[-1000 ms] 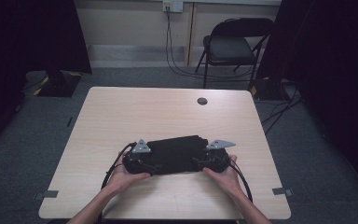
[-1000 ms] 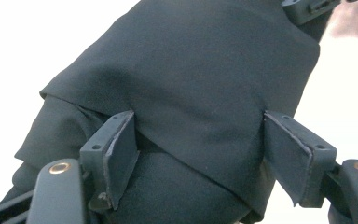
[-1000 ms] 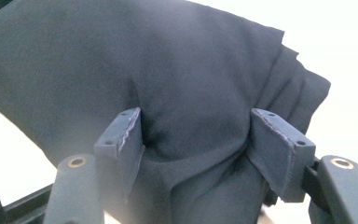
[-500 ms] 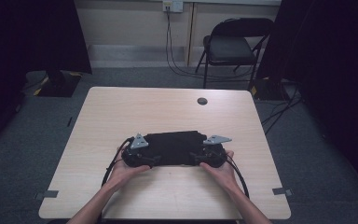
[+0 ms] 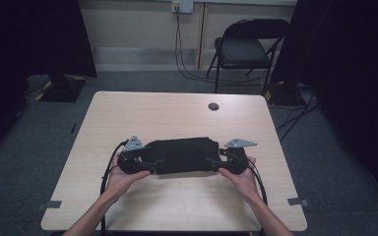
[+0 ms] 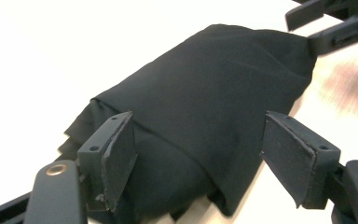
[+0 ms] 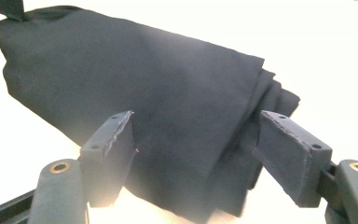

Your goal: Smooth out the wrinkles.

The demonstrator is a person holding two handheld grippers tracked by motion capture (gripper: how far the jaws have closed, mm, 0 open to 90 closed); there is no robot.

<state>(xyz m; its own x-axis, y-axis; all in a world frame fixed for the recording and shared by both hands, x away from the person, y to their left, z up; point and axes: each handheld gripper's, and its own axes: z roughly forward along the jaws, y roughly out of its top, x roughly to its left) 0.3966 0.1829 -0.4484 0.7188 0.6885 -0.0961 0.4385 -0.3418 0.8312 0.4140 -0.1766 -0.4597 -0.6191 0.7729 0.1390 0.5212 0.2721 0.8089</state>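
The pale wooden table (image 5: 177, 118) took up the middle of the high view, with a folding chair (image 5: 246, 49) on the grey floor beyond its far edge and a small dark round cap (image 5: 213, 106) set into the top near that edge. On the near half of the table lay a folded black cloth (image 5: 184, 155), its long axis running from left to right across the table, parallel to the near edge, one short end pointing at each hand. In the right gripper view several stacked layers showed at the cloth's near end.

The left gripper (image 5: 145, 164) stood at the cloth's left end and the right gripper (image 5: 214, 164) at its right end, each facing inward along the long axis. The left gripper's jaws were spread wide, the cloth's end lying between the pads without being pressed. The right gripper's jaws had just been opening and stood apart too, the layered end between them, unpinched.
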